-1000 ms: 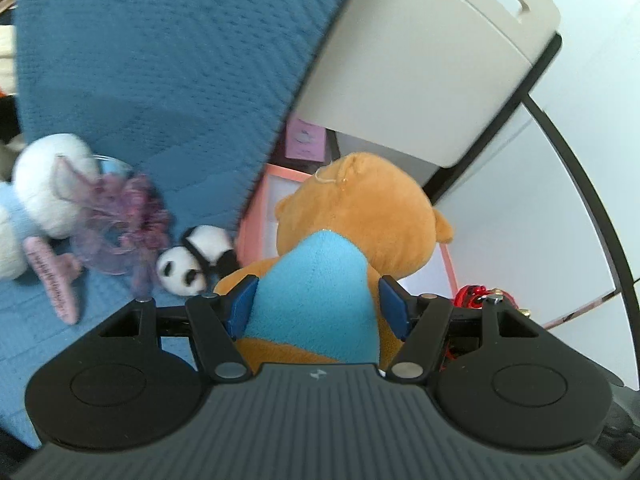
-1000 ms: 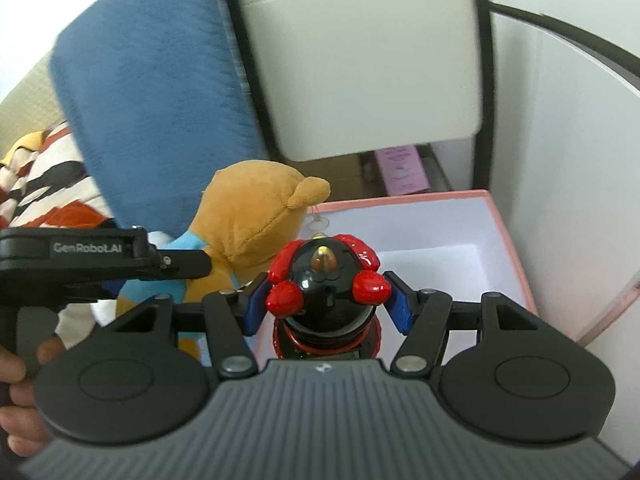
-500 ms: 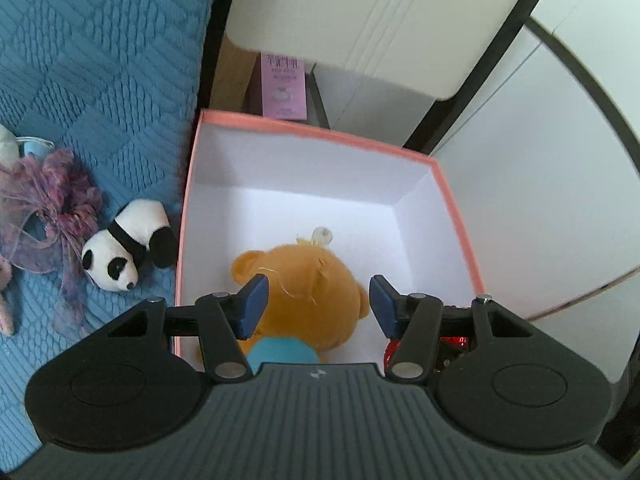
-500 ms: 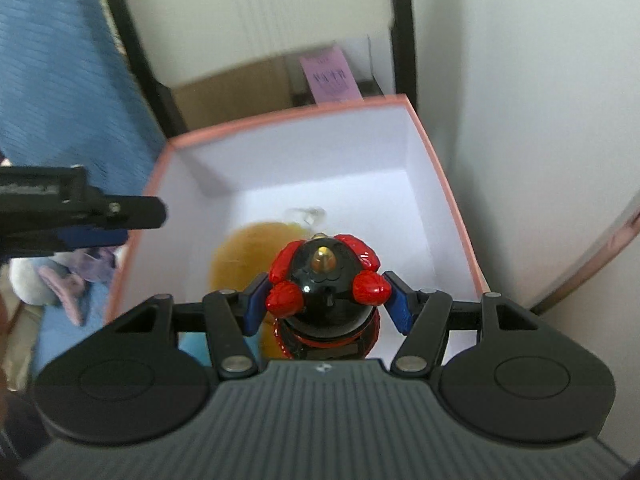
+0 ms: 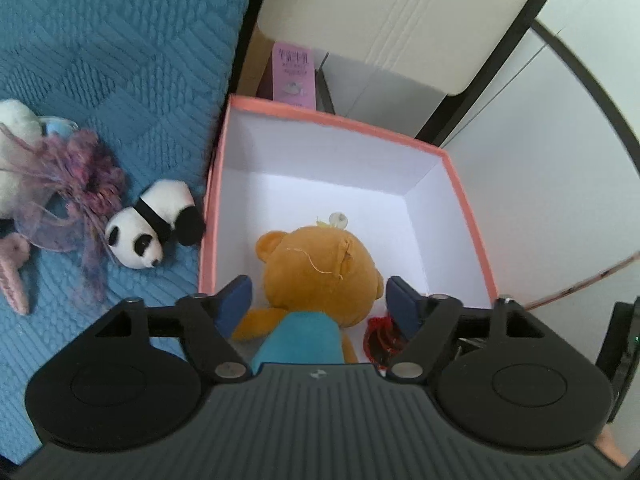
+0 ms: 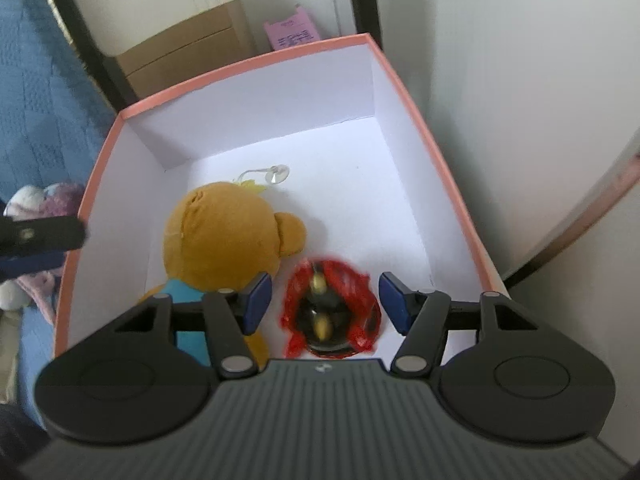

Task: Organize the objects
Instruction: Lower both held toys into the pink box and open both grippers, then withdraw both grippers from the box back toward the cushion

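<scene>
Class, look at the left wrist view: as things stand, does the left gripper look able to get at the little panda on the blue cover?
Probably yes. The panda lies in the open on the blue cover, just outside the pink box, with nothing over it. The left gripper, opening around the bear, holds nothing.

A blue quilted bedspread (image 5: 120,52) covers the left side, its stitched squares plain in soft daylight. Past it stands a cream panel (image 5: 384,12) in a black frame (image 5: 492,64) — below it a brown carton (image 6: 180,56) and a small pink packet (image 5: 294,76) sit in the shadowed gap. A pale wall (image 6: 520,80) fills the right side, with a thin pinkish strip (image 5: 580,284) running slantwise along it — the light is even and white.
</scene>
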Demonstrator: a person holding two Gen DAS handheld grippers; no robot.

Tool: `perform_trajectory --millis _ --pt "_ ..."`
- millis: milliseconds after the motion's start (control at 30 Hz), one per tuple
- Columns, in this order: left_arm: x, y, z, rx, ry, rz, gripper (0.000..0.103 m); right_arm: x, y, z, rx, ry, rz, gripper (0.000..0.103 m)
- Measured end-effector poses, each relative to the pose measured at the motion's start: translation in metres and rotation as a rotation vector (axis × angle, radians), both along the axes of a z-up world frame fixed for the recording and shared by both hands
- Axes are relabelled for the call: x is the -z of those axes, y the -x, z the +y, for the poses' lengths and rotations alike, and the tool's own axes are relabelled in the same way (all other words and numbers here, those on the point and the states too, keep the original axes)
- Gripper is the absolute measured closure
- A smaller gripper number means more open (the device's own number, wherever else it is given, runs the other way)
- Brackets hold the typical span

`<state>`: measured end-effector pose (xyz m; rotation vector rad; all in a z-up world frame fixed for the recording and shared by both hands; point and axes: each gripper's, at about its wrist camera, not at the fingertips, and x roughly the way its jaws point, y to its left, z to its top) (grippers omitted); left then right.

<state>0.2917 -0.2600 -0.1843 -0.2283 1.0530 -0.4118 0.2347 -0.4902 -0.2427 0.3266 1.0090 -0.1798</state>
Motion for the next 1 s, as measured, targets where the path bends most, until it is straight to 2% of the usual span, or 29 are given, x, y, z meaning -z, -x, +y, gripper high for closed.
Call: perform_trajectory --millis 133,400,667,700,1000 --pt "-0.026 0.016 0.009 -0.007 -0.004 -0.035 0.022 -0.018 0.010 0.006 -0.004 0.001 -0.022 0.037" --pt "-0.075 0.059 0.034 -0.002 0.019 -0.103 0.021 -0.079 0.041 0.029 -0.019 0.005 -0.131 0.037" --pt "-0.122 0.111 0.071 -0.009 0.057 -0.190 0.020 -0.135 0.076 0.076 -0.081 0.007 -0.221 0.037" --pt "-0.126 0.118 0.077 -0.008 0.061 -0.203 0.017 -0.141 0.081 0.083 -0.089 0.010 -0.230 0.037" --pt "-0.156 0.166 0.122 -0.013 0.091 -0.269 0.014 -0.175 0.123 0.134 -0.126 0.009 -0.281 0.037"
